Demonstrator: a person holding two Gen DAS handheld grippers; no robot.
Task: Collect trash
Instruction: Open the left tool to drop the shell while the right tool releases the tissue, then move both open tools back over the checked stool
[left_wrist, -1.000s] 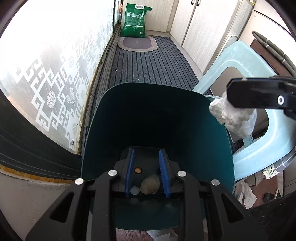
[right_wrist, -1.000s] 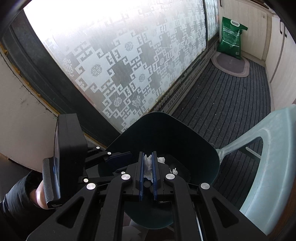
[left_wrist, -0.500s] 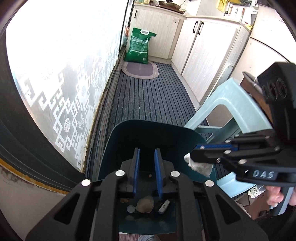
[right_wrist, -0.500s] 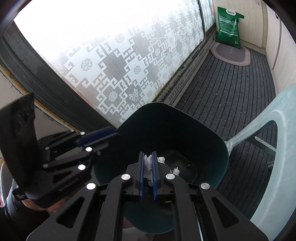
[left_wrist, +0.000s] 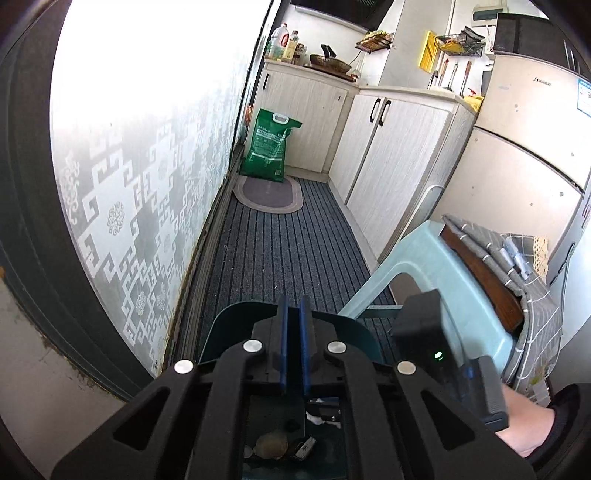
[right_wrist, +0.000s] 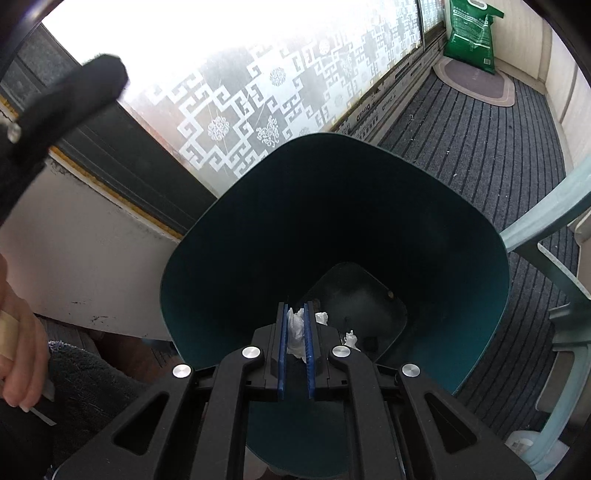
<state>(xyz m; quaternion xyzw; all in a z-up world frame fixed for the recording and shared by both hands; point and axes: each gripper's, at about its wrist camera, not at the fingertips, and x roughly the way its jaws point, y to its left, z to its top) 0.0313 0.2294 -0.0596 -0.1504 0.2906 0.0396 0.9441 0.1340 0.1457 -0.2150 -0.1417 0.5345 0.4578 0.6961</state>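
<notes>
Two claws here, and our right claw (right_wrist: 295, 332) is the busy one: it's clamped on a crumpled white tissue (right_wrist: 295, 330), pinched between the blue pads (right_wrist: 282, 354), and it sits inside the mouth of the dark teal trash bin (right_wrist: 369, 206). A few more white scraps (right_wrist: 321, 316) already lie on the bin's bottom. Our left claw (left_wrist: 293, 343) is up over the bin's near rim with nothing in it, its pads nearly together with a narrow gap. Down between its arms we see a round tan piece of trash (left_wrist: 271, 445) on the bin floor. A pale blue plastic chair (left_wrist: 436, 266) stands just beside the bin on the striped floor mat (left_wrist: 280, 254), and a green bag (left_wrist: 267, 146) leans at the far end.
</notes>
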